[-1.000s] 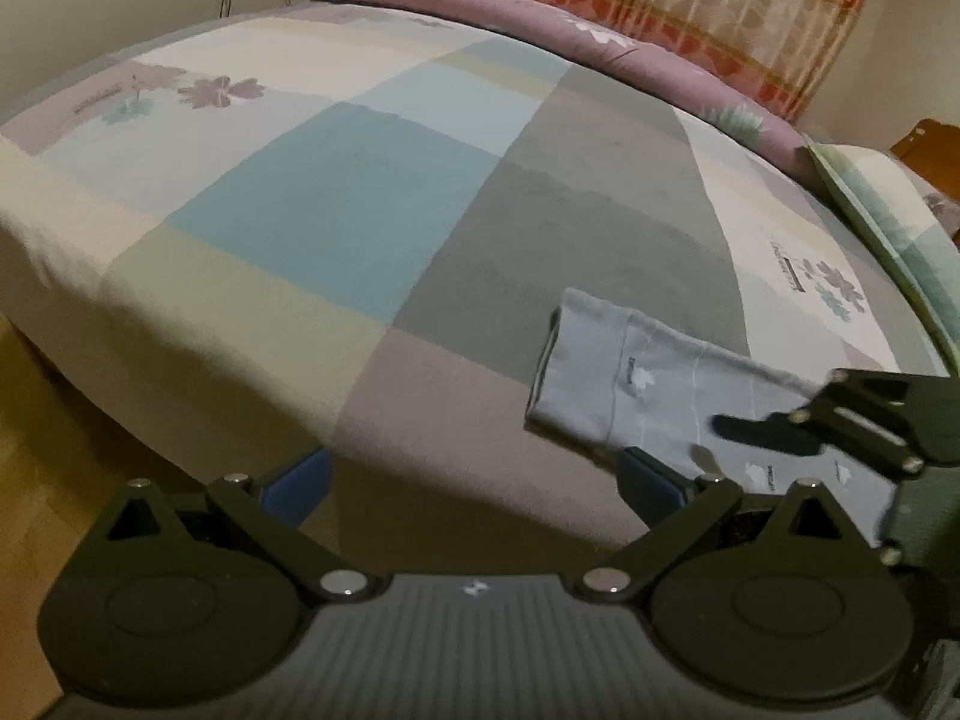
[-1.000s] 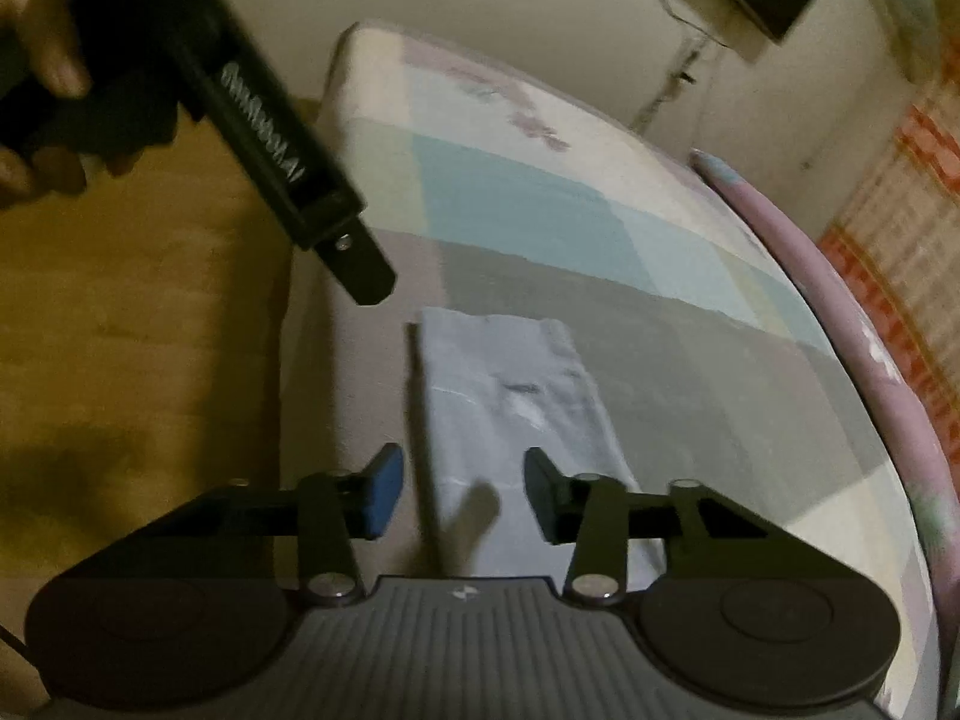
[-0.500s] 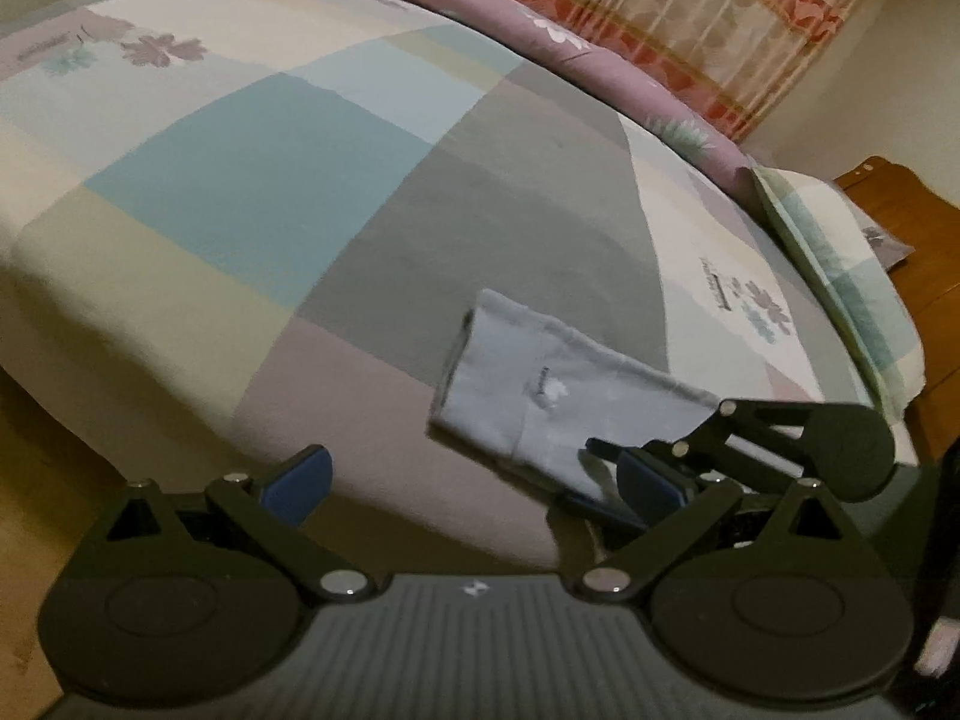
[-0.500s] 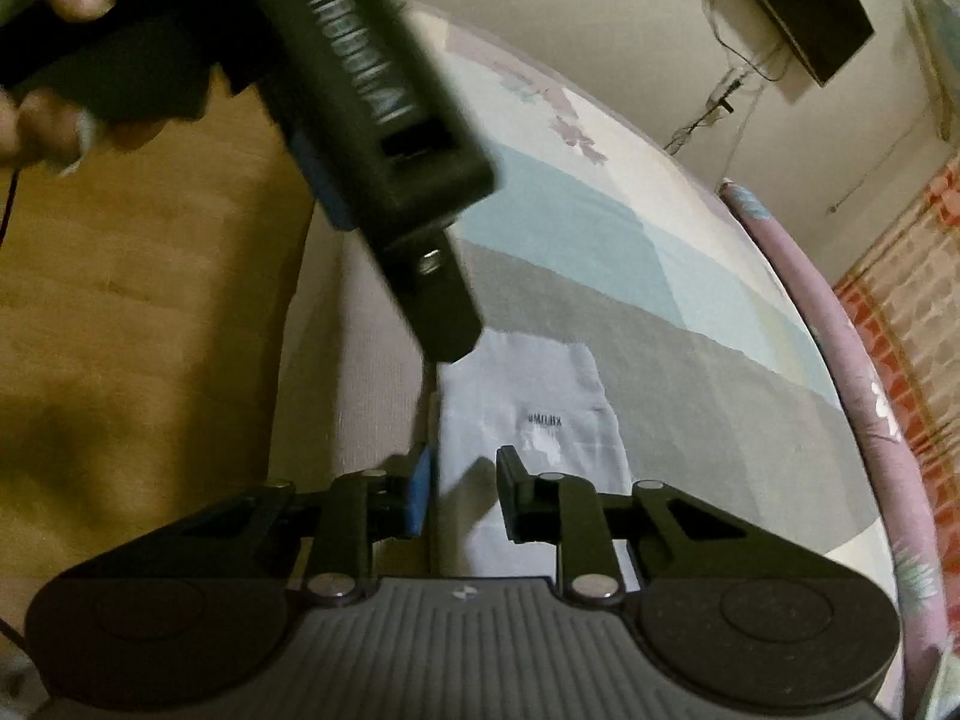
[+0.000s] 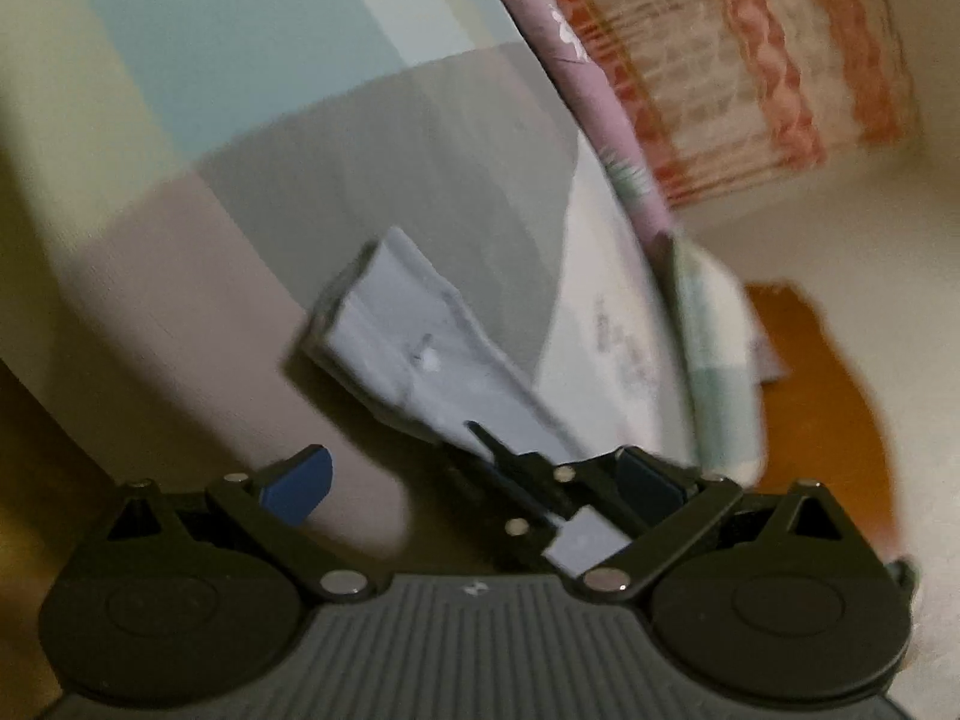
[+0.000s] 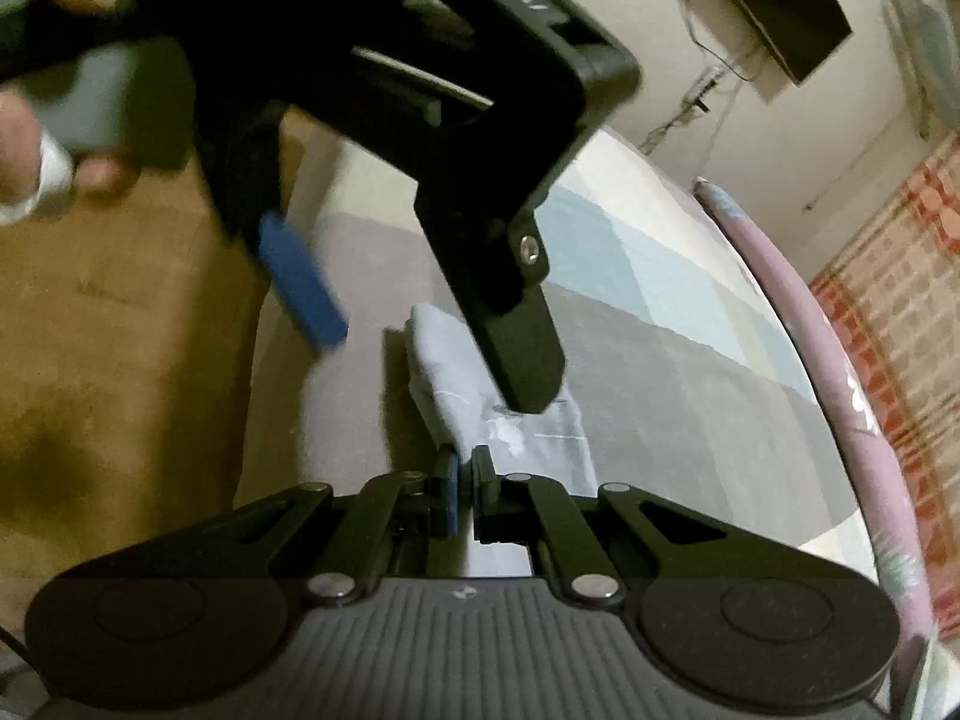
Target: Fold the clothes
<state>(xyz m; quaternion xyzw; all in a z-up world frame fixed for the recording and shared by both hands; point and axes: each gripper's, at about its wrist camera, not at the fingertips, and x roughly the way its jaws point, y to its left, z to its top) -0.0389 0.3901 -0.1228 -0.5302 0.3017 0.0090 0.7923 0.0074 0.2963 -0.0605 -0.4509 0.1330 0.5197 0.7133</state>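
A folded pale blue-grey garment (image 5: 420, 348) lies near the front edge of the bed, small white print on top. In the right wrist view the same garment (image 6: 456, 402) runs up from my right gripper (image 6: 463, 480). That gripper's jaws are closing, and its pads pinch the cloth's near edge. It shows in the left wrist view as the right gripper (image 5: 480, 438), a black linkage at the garment's near end. My left gripper (image 5: 474, 480) is open, with its blue pads far apart. In the right wrist view the left gripper (image 6: 420, 324) hangs just above the garment, held by a hand (image 6: 36, 138).
The bed's patchwork sheet (image 5: 210, 90) has blue, grey, mauve and cream blocks. A pink rolled blanket (image 6: 798, 324) lines the far side below a red-patterned curtain (image 5: 750, 60). A pillow (image 5: 714, 360) and wooden furniture (image 5: 840, 420) sit at the right; wooden floor (image 6: 120, 330) lies left of the bed.
My right gripper went from open astride the garment's near edge to pinched on it. My left gripper rolled and sank closer over the garment, staying open.
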